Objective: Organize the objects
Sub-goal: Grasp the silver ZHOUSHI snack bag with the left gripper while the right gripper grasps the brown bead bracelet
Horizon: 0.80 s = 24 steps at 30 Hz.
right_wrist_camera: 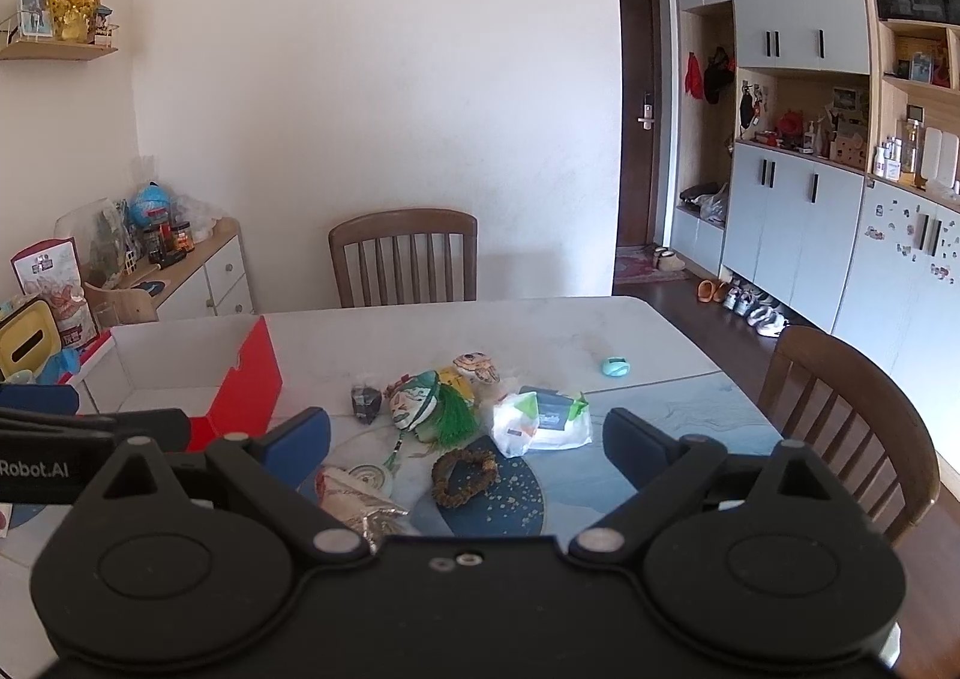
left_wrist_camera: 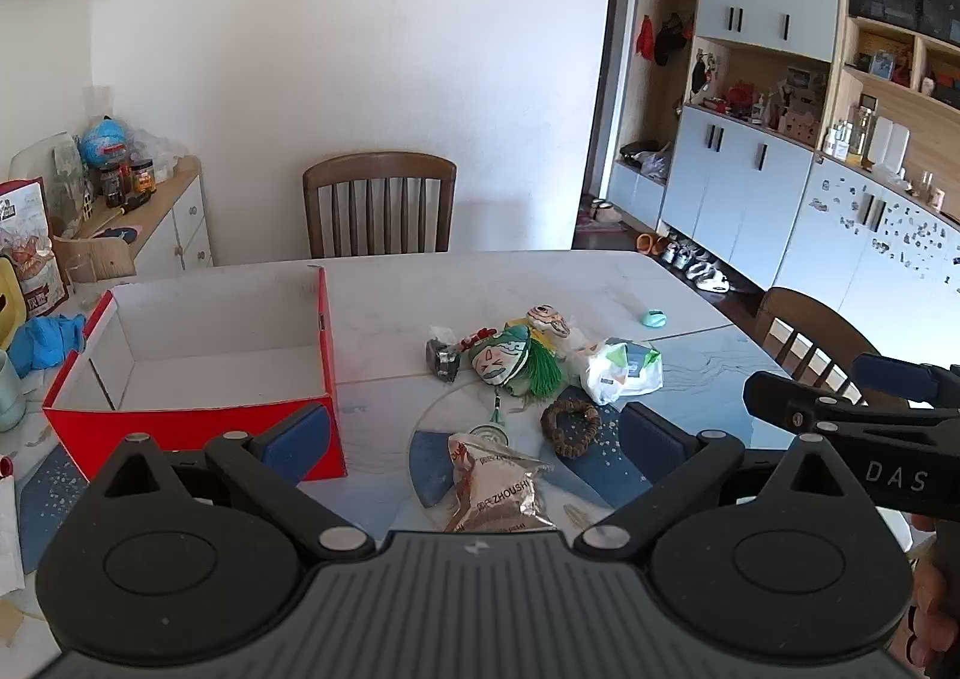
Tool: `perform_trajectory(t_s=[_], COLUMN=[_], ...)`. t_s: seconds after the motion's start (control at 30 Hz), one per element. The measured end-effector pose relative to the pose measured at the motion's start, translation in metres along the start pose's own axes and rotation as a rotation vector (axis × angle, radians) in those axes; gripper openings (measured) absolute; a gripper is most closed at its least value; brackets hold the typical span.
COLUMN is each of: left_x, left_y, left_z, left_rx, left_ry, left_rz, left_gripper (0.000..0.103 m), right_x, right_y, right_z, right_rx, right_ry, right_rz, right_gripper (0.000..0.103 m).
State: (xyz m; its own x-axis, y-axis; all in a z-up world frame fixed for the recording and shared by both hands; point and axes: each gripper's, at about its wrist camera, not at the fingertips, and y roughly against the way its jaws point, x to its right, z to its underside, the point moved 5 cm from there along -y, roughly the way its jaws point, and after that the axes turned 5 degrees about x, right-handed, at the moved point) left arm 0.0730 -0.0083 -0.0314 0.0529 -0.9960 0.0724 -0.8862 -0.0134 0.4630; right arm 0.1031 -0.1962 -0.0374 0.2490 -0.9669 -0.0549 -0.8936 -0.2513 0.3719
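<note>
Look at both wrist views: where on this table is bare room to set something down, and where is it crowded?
Free: the white strip of table between the far chair and the clutter; the inside of the red box, which looks empty. Crowded: mid-table, where the snack packet, bead bracelet, green tasselled mask and plastic bag cluster.

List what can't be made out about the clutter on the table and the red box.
- Snack packet: lower end hidden behind the left gripper's body; in the right wrist view mostly hidden.
- Red box: near floor hidden by its front wall.
- Small dark item: too small to identify.
- Wrapped white pack: print unreadable.
</note>
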Motion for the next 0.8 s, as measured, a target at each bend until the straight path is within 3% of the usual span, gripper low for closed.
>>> perform_trajectory(t_s=[0.5, 0.8], left_x=[0.026, 0.026], left_y=[-0.049, -0.096], left_z=[-0.009, 0.009], left_rx=[-0.042, -0.173], left_ry=[-0.001, -0.022], left_rz=[-0.012, -0.052], left_gripper=[0.103, 0.103], right_x=[0.037, 0.069], right_y=[-0.047, -0.091], right_z=[-0.010, 0.004], right_rx=[-0.047, -0.128], right_ry=[0.018, 0.049], right_rz=[-0.056, -0.095], right_gripper=[0.096, 0.096])
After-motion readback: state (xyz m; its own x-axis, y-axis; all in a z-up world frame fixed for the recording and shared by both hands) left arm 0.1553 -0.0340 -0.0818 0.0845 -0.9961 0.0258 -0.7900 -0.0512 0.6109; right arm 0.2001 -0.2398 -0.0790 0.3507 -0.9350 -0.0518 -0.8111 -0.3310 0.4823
